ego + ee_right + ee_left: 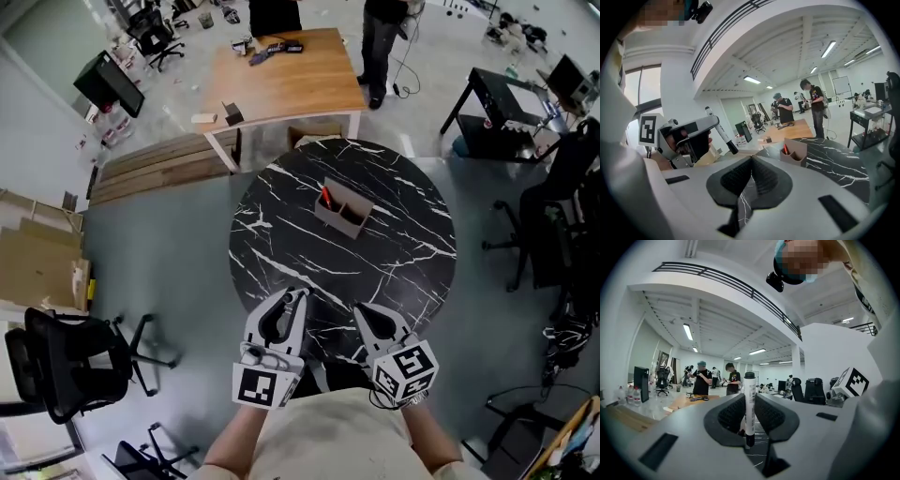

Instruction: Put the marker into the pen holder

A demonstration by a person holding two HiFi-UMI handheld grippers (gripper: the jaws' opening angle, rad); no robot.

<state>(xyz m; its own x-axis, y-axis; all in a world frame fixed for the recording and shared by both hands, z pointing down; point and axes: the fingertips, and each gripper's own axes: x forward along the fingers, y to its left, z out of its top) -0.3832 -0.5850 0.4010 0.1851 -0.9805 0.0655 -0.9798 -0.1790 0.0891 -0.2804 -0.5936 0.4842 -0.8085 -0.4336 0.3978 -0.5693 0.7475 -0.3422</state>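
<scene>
White marker point(749, 404), black-tipped, upright

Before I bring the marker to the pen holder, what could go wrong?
1. The left tool grips the marker across its thin body only; a knock against the rim of the pen holder may tilt or drop it.
2. A red pen already stands in one compartment; the marker may hit it, so the other one seems safer.
3. The holder stands free, and the right tool is not steadying it; it may slide.
</scene>
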